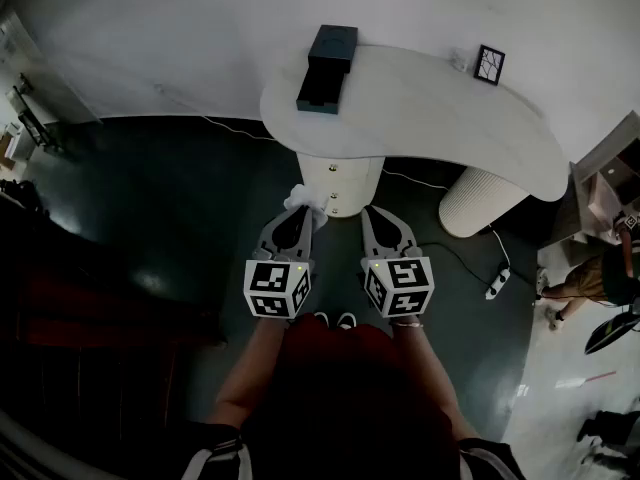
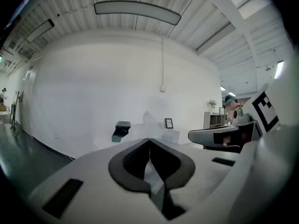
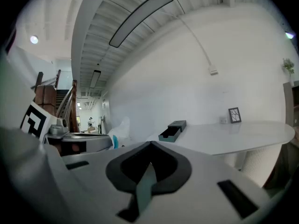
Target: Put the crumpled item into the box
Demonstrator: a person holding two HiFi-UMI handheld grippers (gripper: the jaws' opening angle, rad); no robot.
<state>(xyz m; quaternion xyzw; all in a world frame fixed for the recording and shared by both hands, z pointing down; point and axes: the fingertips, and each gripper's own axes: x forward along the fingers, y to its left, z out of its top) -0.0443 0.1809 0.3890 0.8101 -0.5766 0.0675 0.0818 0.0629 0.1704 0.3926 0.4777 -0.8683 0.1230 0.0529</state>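
Observation:
A white crumpled item (image 1: pixel 303 195) sticks out past the tips of my left gripper (image 1: pixel 299 212), which is shut on it; in the left gripper view the crumpled item (image 2: pixel 154 125) shows as pale translucent folds beyond the closed jaws of the left gripper (image 2: pixel 149 140). The dark teal box (image 1: pixel 326 69) lies open on the white table (image 1: pixel 430 108), its lid propped at the far end, well ahead of both grippers. My right gripper (image 1: pixel 376 213) is shut and holds nothing. The right gripper view shows the box (image 3: pixel 172 130) and the crumpled item (image 3: pixel 119 129) past the right gripper (image 3: pixel 151 144).
A small black picture frame (image 1: pixel 490 64) stands at the table's far right. The table rests on a white cabinet base (image 1: pixel 341 180) and a ribbed white pedestal (image 1: pixel 478 200). A power strip (image 1: pixel 497 283) and its cable lie on the dark floor at the right. A person (image 1: pixel 590 278) is at the far right.

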